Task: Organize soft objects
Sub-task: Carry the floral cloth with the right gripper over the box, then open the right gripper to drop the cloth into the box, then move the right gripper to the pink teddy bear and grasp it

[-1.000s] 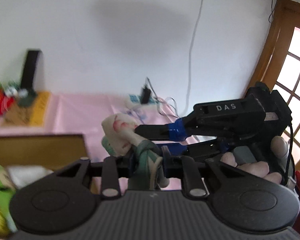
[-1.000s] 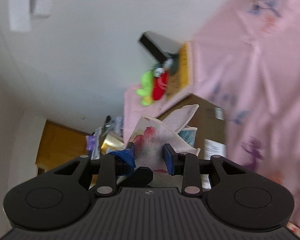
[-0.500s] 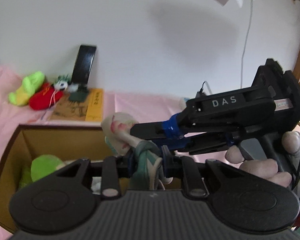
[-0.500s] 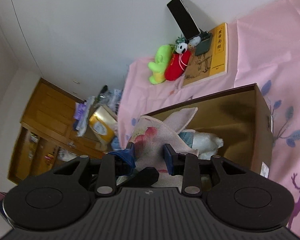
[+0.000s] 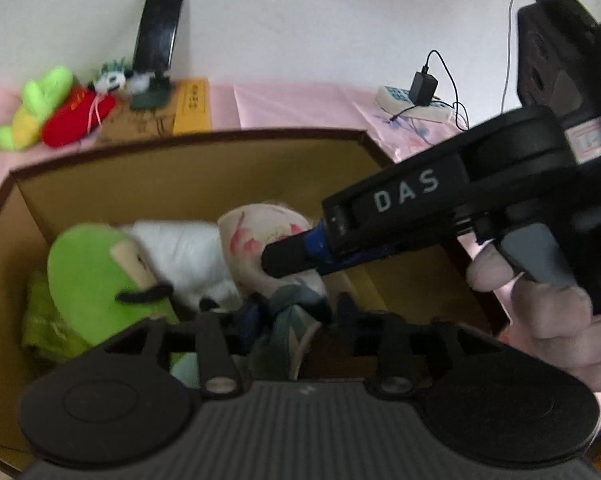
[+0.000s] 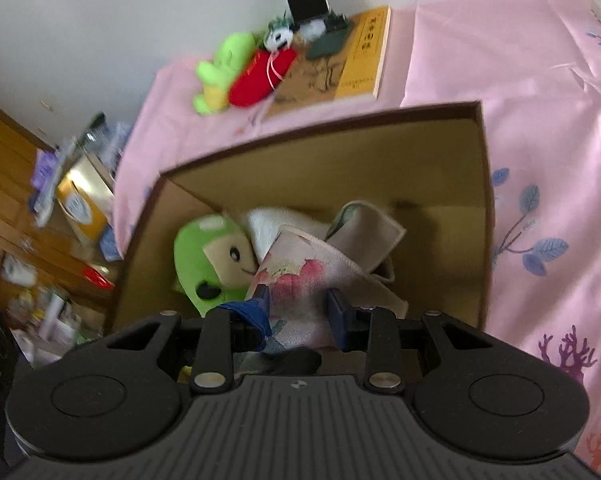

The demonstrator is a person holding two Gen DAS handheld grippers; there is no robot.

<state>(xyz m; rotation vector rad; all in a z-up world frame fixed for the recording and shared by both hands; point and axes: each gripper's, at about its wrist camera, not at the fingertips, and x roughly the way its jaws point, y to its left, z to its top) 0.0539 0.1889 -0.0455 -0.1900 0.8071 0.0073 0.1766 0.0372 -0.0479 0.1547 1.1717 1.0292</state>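
A pale floral cloth (image 6: 300, 276) hangs down into an open cardboard box (image 6: 340, 120). My right gripper (image 6: 298, 306) is shut on the cloth's upper part. In the left wrist view that gripper reaches in from the right. My left gripper (image 5: 296, 316) is at the cloth's darker lower end (image 5: 292, 320). Its jaws are opening: the cloth still lies between them, but the right finger (image 5: 344, 312) stands off it. Inside the box a green plush (image 5: 88, 272) and a white plush (image 5: 180, 252) lie at the left, touching the cloth.
On the pink tablecloth behind the box lie a green plush (image 5: 32, 108) and a red plush (image 5: 76, 116), a book (image 5: 192, 108) and a phone on a stand (image 5: 158, 28). A power strip with a charger (image 5: 416, 100) sits at the back right. A person's hand (image 5: 548, 312) holds the right gripper.
Both grippers have come down with the cloth from above the table into the box. The left jaws have spread apart around the cloth's lower end.
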